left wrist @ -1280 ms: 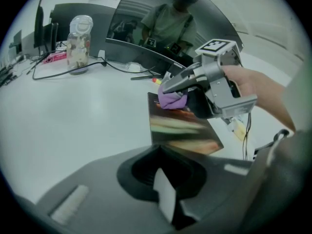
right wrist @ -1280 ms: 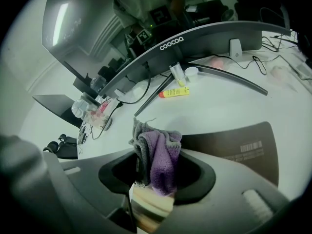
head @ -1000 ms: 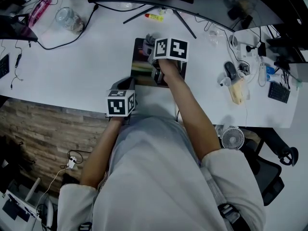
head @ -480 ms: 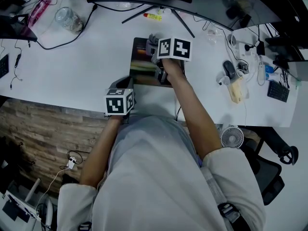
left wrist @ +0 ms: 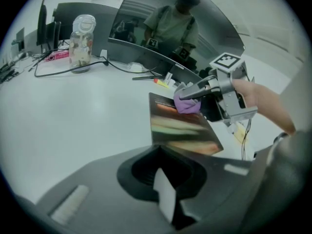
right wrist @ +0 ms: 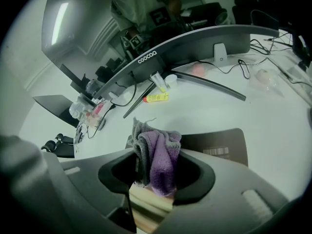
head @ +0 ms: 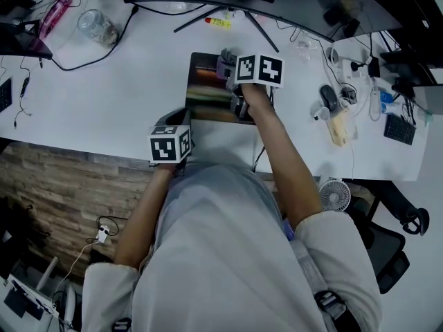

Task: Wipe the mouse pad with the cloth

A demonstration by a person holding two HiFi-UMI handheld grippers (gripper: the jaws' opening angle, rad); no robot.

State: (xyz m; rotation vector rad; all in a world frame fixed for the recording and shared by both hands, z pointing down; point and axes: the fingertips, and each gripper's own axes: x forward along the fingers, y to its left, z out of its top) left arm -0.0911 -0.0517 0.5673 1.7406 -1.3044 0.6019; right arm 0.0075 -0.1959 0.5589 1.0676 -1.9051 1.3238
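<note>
A fleecy purple-grey cloth point(right wrist: 158, 157) is pinched in the right hand-held gripper point(right wrist: 155, 182) over the flat rectangular mouse pad point(head: 204, 88); the left hand-held gripper point(left wrist: 165, 199) is pressed together.

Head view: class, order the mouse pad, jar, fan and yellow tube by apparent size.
1. Mouse pad, though partly covered.
2. Jar and fan: too alike to rank.
3. Yellow tube.
</note>
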